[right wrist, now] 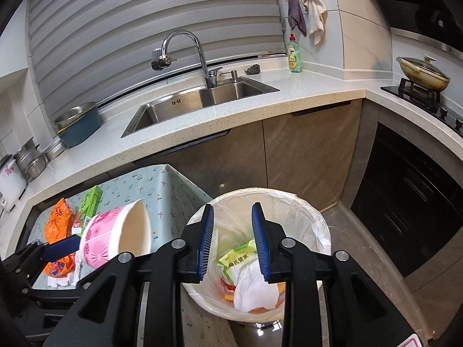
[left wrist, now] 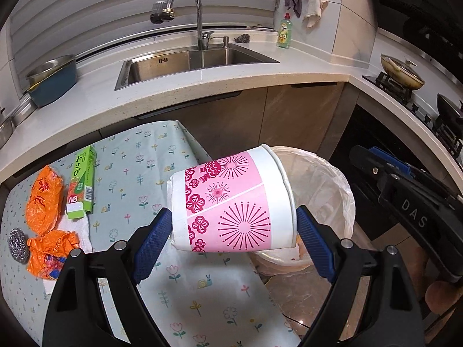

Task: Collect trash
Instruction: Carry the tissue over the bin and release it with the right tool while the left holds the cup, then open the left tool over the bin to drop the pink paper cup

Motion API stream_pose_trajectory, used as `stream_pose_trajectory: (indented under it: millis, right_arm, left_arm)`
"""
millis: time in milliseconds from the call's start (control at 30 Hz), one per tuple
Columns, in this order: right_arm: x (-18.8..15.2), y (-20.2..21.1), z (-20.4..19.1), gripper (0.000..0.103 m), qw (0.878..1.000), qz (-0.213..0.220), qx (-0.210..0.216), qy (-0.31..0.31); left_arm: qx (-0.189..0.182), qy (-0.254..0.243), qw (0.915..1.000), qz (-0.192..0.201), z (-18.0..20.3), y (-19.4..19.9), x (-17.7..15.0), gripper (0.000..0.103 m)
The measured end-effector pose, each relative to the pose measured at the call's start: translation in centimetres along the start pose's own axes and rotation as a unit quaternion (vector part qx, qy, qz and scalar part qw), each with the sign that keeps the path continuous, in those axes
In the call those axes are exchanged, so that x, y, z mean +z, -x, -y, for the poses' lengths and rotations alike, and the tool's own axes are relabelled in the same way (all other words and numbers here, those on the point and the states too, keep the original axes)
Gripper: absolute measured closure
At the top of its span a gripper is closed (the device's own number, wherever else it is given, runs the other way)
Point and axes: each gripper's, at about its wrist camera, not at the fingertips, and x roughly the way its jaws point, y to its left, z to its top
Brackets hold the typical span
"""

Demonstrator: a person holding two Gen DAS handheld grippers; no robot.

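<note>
A pink-and-white paper cup lies sideways between the blue pads of my left gripper, which is shut on it. It hangs over the table's right edge, its mouth toward the white lined bin. My right gripper is open above the bin with nothing between its fingers. In the bin lie a white cloth and a green packet. On the table are two orange wrappers, a green box and a steel scrubber.
The low table has a floral cloth and stands in front of the counter with its sink. Brown cabinet doors are behind the bin. A stove with pans is at the right.
</note>
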Motion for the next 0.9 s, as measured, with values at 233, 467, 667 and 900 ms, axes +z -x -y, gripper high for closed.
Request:
stream_pose_trajectory:
  millis: [233, 467, 667, 900]
  right_arm:
    - [-0.2, 1.6, 1.7, 0.073, 1.000, 0.005, -0.014, -0.018]
    - [-0.3, 2.1, 2.9, 0.073, 0.999, 0.008, -0.021, -0.027]
    - [-0.2, 2.5, 2.9, 0.073, 0.999, 0.015, -0.020, -0.026]
    - [-0.5, 2.6, 1.7, 0.073, 1.000, 0.012, -0.012, -0.014]
  left_arm:
    - [-0.027, -0.013, 0.9994, -0.015, 2.7, -1.8, 0.8, 0.020]
    - [-0.038, -0.015, 0.9989, -0.022, 4.2, -3.2, 1.2, 0.016]
    - [-0.038, -0.010, 0.9990, -0.022, 4.2, -3.3, 1.0, 0.015]
    - [-0.017, -0.007, 0.9998, -0.010, 2.7, -2.2, 0.7, 0.015]
